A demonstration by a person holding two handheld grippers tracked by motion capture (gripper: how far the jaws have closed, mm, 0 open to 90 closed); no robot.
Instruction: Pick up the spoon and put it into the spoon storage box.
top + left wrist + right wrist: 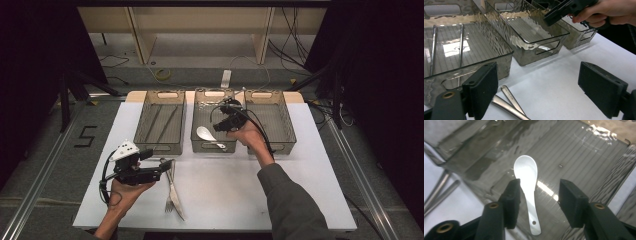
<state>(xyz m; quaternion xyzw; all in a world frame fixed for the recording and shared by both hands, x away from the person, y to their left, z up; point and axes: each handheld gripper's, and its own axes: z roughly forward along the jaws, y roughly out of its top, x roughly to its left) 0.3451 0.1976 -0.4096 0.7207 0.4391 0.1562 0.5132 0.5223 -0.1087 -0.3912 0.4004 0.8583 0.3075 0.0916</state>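
A white ceramic spoon (205, 133) lies on the floor of the middle smoky plastic basket (200, 107). My right gripper (221, 121) hovers just above it, open; in the right gripper view the spoon (526, 173) rests between and beyond the parted jaws of that gripper (540, 185), untouched. A metal fork (169, 196) and knife (176, 200) lie side by side on the white table. My left gripper (161, 173) sits low by their handles, open and empty. In the left gripper view its jaws (536, 75) stand wide apart over the two handles (510, 98).
Three baskets line the back of the white table (300, 165). The left basket (161, 146) holds two thin metal rods (461, 42). The right basket (275, 122) looks bare. My right gripper (564, 10) and hand show over the baskets in the left gripper view.
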